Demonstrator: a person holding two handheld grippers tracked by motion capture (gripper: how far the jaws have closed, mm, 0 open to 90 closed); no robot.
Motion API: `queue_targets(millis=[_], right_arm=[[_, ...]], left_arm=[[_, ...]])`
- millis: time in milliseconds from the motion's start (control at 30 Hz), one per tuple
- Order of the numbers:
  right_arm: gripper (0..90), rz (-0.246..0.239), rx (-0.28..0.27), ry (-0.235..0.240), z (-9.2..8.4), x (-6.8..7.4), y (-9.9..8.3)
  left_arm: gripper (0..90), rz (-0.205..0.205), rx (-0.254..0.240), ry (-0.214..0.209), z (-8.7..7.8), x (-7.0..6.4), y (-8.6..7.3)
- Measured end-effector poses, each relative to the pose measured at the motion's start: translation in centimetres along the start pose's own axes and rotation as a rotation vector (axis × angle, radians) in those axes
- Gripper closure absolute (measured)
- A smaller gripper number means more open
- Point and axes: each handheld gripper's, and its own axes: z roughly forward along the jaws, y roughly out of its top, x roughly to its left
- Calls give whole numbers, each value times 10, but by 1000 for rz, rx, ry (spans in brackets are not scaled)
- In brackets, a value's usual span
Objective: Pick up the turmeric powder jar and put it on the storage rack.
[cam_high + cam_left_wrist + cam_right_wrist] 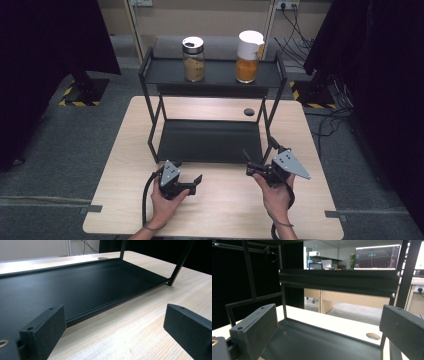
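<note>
From the high view, a black two-tier rack (pixel 210 140) stands on the pale wooden worktop (pixel 125 150), its lower shelf resting on the wood and its upper shelf raised at the far side. On that upper shelf stand two jars, well apart: a glass jar with a silver lid (pixel 193 58) holding beige powder on the left, and a jar with a white lid (pixel 249 56) holding orange powder on the right. The left gripper (pixel 196 181) is held in a hand just in front of the lower shelf's left front corner, and the right gripper (pixel 248 161) is held near the right front corner; both are empty, and both are well apart from the jars. In the left gripper view, the fingers (pixel 45 332) stand wide apart with nothing between them, low over the worktop (pixel 140 325), and the front lip of the lower shelf (pixel 82 287) runs just ahead of them. In the right gripper view, the fingers (pixel 254 332) are likewise spread wide and hold nothing; they look across the lower shelf (pixel 317 342) toward the rack's back crossbar (pixel 337 281), with a round hole in the worktop (pixel 373 336) beyond the shelf's far edge.
</note>
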Motion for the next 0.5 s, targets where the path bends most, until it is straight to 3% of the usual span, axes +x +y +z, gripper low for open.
queue_targets(millis=[500], right_arm=[[21, 33, 107, 6, -4, 3, -35]], left_arm=[[36, -17, -2, 0, 0, 2, 0]])
